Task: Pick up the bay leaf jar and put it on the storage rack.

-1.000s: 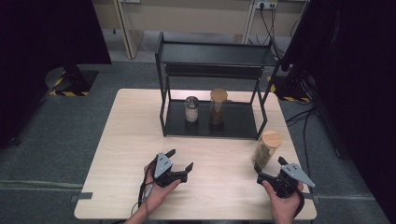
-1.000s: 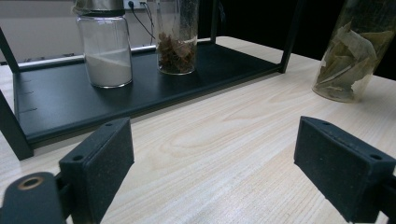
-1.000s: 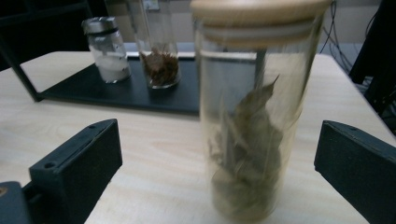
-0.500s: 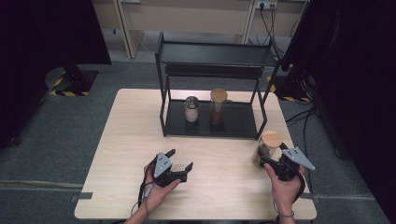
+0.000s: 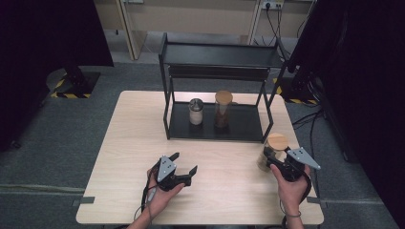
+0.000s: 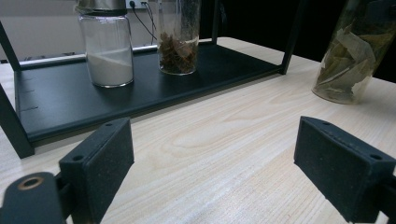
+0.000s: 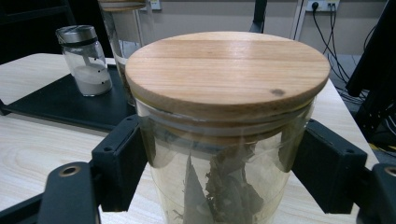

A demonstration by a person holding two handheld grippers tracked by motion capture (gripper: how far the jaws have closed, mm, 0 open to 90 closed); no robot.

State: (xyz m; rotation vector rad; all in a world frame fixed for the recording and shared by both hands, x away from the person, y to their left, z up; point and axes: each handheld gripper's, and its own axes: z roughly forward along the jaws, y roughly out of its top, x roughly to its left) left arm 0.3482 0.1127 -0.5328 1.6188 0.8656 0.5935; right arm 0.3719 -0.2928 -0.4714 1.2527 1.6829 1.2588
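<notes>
A glass jar of dried leaves with a wooden lid [image 5: 276, 143] [image 7: 226, 70] stands on the wooden table near its right edge. My right gripper [image 5: 272, 160] [image 7: 219, 168] is open, one black jaw on each side of the jar just below the lid; I cannot tell whether the pads touch the glass. My left gripper [image 5: 184, 162] [image 6: 215, 172] rests low over the table's front middle, open, with nothing between its jaws. Its view has the leaf jar [image 6: 350, 60] far off at the right.
A black two-level rack [image 5: 248, 125] stands at the back of the table. On its bottom shelf are a small jar of white powder [image 5: 196, 111] [image 6: 107, 51] [image 7: 88, 63] and a taller jar of brown pieces [image 5: 222, 109] [image 6: 177, 42]. The table's right edge runs close to the leaf jar.
My right gripper has moved forward from the table's front right corner up to the leaf jar, and its jaws now straddle it. The left gripper has stayed put.
</notes>
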